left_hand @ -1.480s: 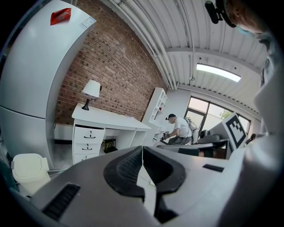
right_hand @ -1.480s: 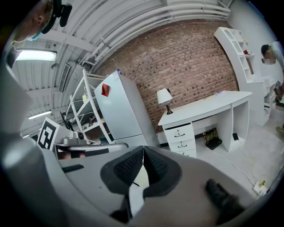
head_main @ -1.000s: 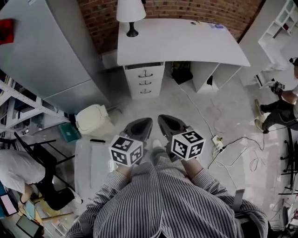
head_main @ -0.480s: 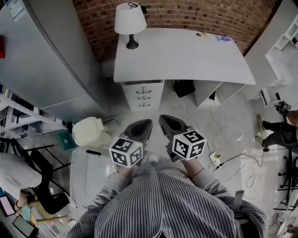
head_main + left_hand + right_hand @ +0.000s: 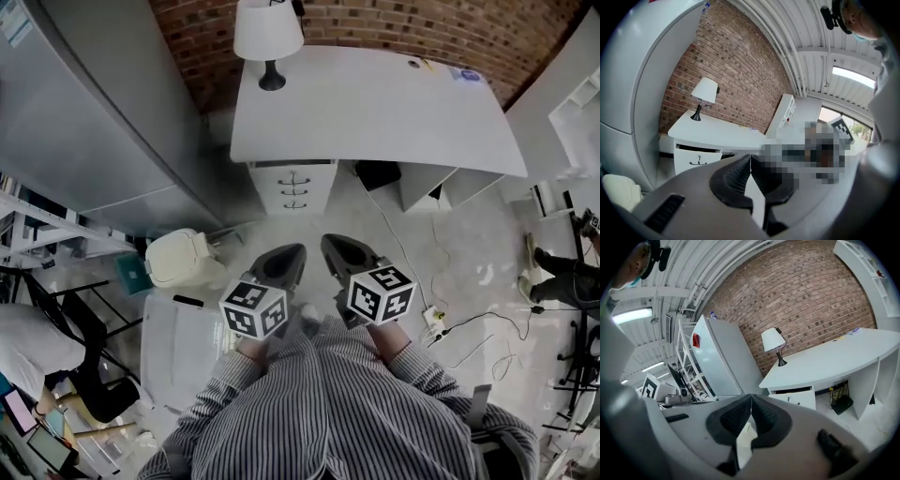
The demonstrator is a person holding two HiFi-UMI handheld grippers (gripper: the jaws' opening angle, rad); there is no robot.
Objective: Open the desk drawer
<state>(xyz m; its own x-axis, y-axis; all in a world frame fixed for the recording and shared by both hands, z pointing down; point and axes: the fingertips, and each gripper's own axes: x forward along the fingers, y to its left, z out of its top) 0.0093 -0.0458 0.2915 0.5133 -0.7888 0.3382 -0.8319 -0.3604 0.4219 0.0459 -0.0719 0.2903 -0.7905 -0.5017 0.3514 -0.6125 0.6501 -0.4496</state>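
Note:
A white desk (image 5: 375,103) stands against the brick wall, with a drawer unit (image 5: 293,187) of three handled drawers under its left end. The top drawer (image 5: 697,158) shows a dark gap along its upper edge and appears in the right gripper view too, top drawer (image 5: 797,397). My left gripper (image 5: 284,255) and right gripper (image 5: 336,246) hover side by side in front of me, well short of the desk. Both are shut with nothing between the jaws. In the gripper views the left gripper (image 5: 750,157) and right gripper (image 5: 751,397) point toward the desk.
A table lamp (image 5: 268,33) stands on the desk's left corner. A tall grey cabinet (image 5: 84,112) fills the left side. A cream bin (image 5: 183,258) and a white box (image 5: 183,342) sit on the floor at left. Cables (image 5: 441,319) trail at right. A person (image 5: 37,342) crouches at far left.
The desk has come nearer and grown in the head view as I moved toward it. Both grippers keep their places in front of me and stay shut.

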